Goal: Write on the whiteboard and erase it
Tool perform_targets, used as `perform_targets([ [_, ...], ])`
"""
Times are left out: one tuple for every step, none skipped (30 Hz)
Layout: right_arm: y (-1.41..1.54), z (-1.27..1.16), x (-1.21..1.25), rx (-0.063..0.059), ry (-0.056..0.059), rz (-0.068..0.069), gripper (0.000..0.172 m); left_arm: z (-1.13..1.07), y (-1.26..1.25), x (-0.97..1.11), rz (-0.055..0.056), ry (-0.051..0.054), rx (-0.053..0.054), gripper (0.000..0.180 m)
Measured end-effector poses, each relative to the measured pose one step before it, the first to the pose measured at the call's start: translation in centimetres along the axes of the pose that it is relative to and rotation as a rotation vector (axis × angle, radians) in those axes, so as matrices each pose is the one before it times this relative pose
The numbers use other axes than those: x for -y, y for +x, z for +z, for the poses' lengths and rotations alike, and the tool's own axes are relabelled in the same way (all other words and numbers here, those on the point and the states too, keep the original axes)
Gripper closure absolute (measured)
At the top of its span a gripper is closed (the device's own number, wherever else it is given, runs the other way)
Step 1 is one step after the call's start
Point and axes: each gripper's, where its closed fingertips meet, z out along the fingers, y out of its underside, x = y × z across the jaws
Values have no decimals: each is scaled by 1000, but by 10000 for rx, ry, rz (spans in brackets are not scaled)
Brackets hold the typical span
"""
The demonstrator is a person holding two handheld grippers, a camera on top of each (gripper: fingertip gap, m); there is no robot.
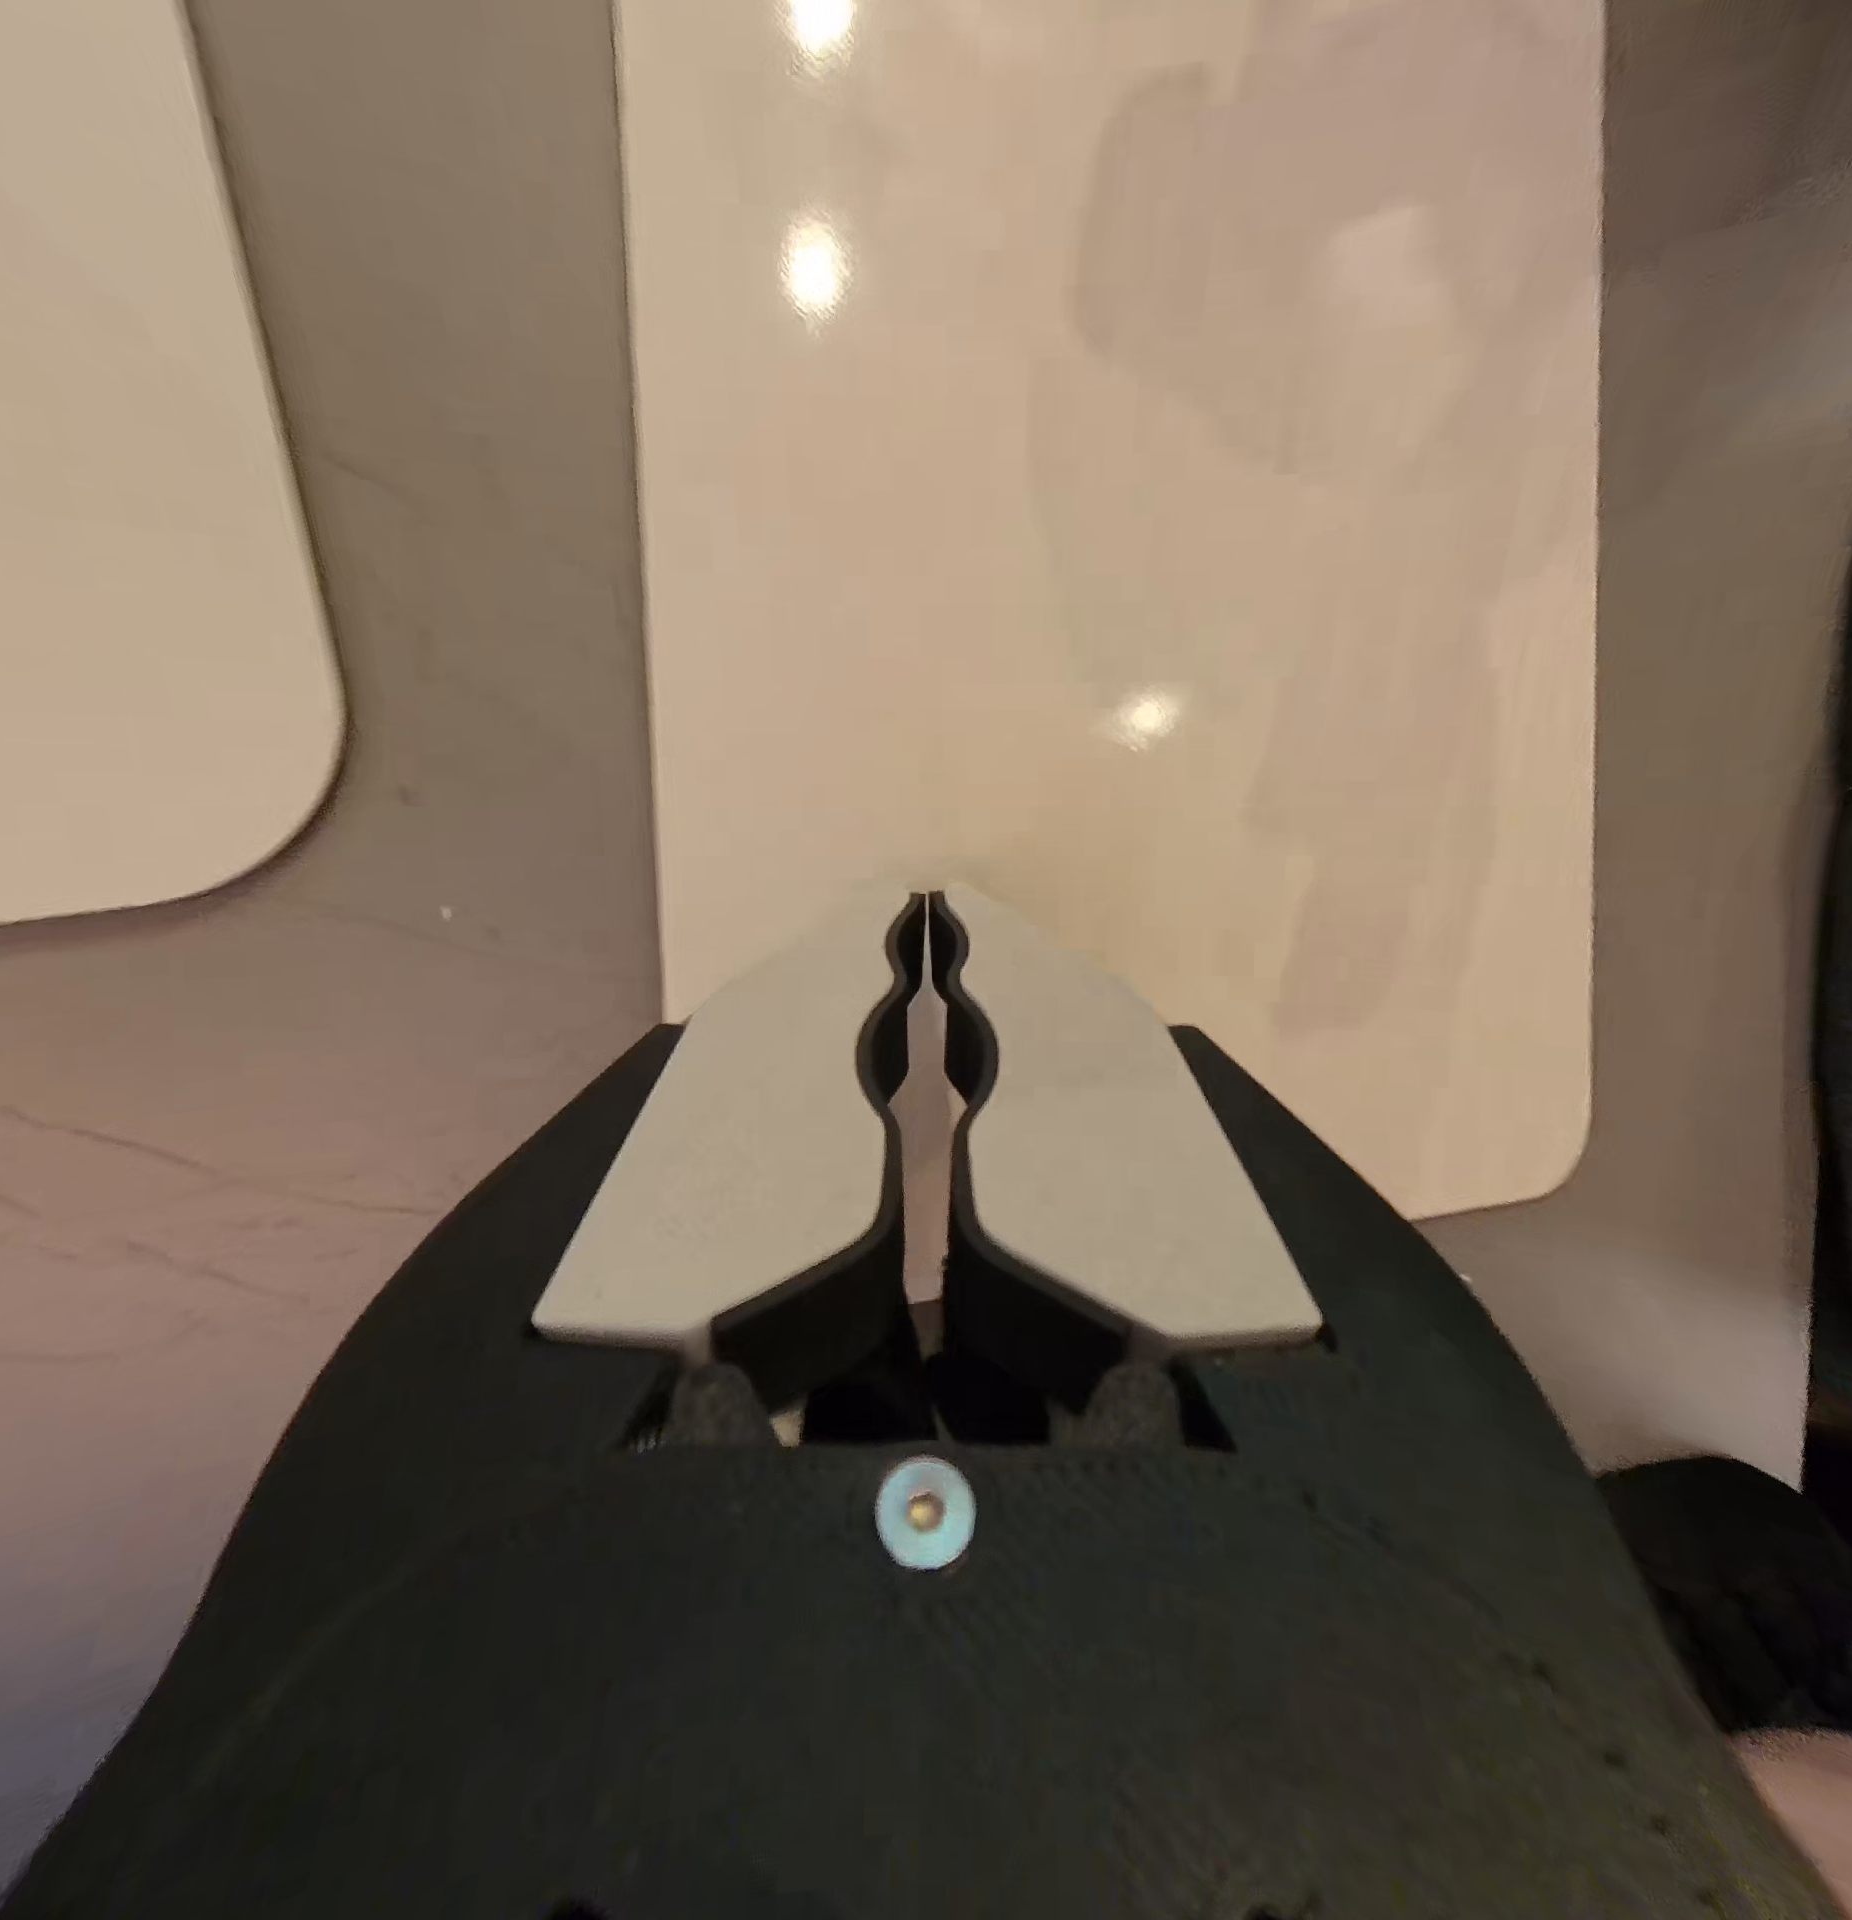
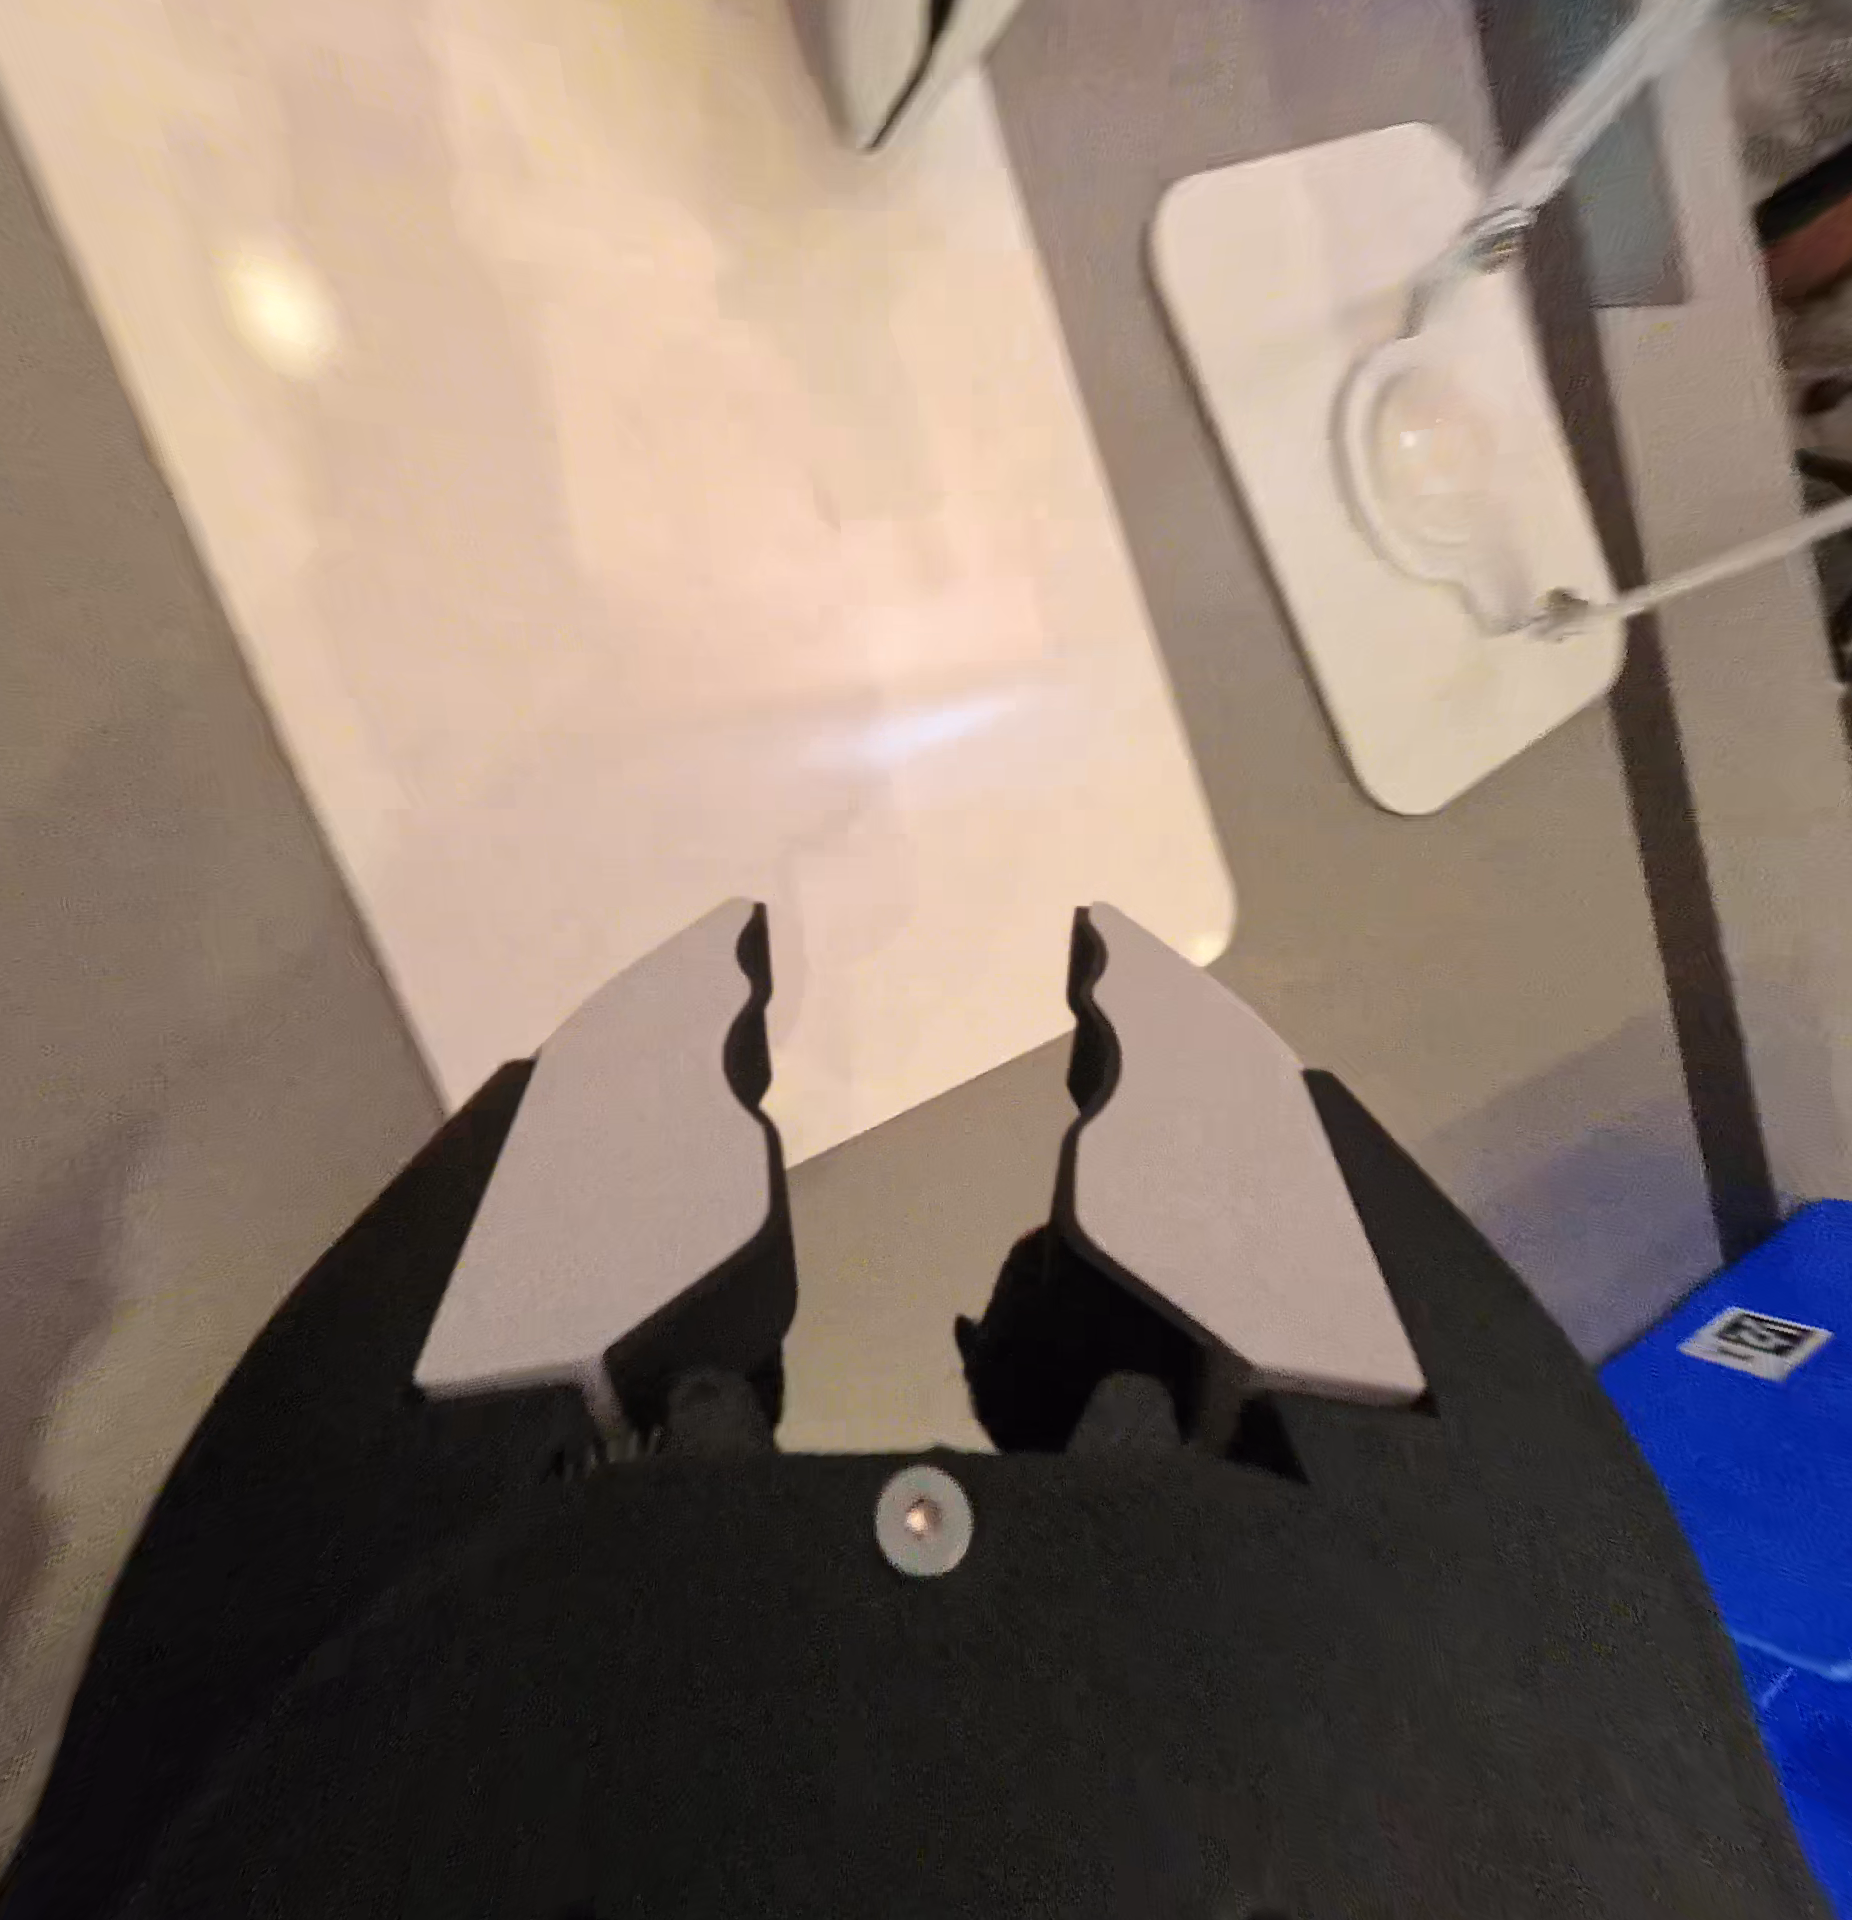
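Left claw (image 1: 927,896), closed on nothing, points at the whiteboard (image 1: 1005,520) filling mid-frame on the grey surface (image 1: 226,1091); right claw (image 2: 922,914) gapes empty above the board's lower corner.

Left wrist view looks down close over the whiteboard (image 1: 1109,520), squarely along its length. Right wrist view faces it from higher, skewed; both share that board on the desk (image 2: 122,727).

Whiteboard (image 2: 610,499) surface bare, small white tray (image 2: 1369,468) beside it, blue box (image 2: 1774,1455) near right
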Motion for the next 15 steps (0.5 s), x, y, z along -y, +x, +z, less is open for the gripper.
perform_targets([
  [2505,90,381,-361,255,466,115,-174,-350,290,20,132,255,179],
  [2326,363,217,-319,106,421,113,-219,-261,302,3,164,188,179],
  [2125,556,336,-377,76,250,113,-277,-269,379,10,241,195,179],
  [1846,762,471,-361,135,225,115,-281,-408,366,-33,232,252,178],
  [997,1005,409,93,162,130,115,-186,-422,128,-86,82,229,178],
  [649,1209,82,199,54,28,115,-44,-366,-130,-64,-68,179,177],
  [322,1328,-265,290,-154,11,113,50,-290,-208,-15,-81,145,177],
  [5,1307,-405,369,-231,44,112,112,-207,-144,-10,-30,75,177],
  [-52,1195,-600,211,-353,-69,112,106,-222,9,5,47,82,177],
  [359,1146,-765,-203,-431,-225,113,100,-226,122,-4,90,89,177],
  [58,1018,-547,-72,-214,-239,115,90,-84,140,-9,72,15,178],
  [-236,769,-120,118,123,-54,120,102,-27,127,35,61,7,178],
  [-106,403,287,11,438,159,125,105,-98,90,50,48,58,179],
  [-443,163,194,224,334,197,134,128,-135,2,24,18,70,180],
  [-310,69,91,84,218,28,142,143,-123,34,14,36,51,180],
])
